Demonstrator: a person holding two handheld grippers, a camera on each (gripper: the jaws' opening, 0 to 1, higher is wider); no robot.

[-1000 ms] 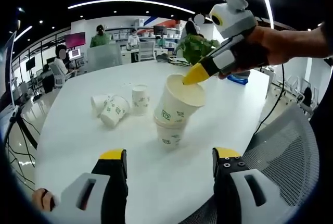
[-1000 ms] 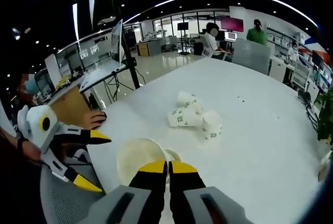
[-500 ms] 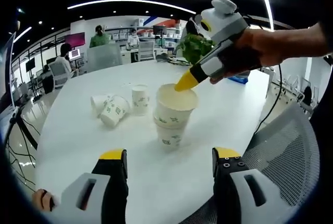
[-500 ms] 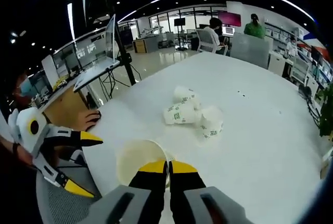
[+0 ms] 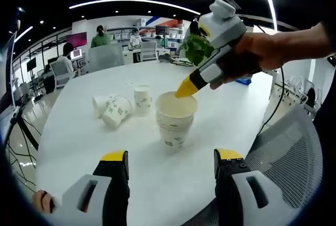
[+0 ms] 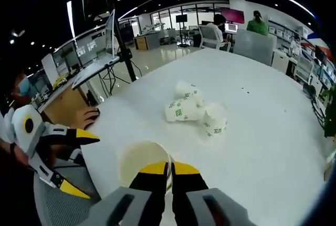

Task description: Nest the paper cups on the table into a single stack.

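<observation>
Now the white green-printed cup stack [image 5: 175,122] stands upright.

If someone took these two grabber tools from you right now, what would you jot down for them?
Right gripper: shut on the rim of the top cup, which sits nested in the stack on the white table.
Left gripper: open, holding nothing, hovering near the table's edge in front of the stack.
Loose cups: three further back, one upright, the other two on their sides.
Done: the stack is begun.
Left: let go of the top cup, then add the three loose cups one at a time.
</observation>
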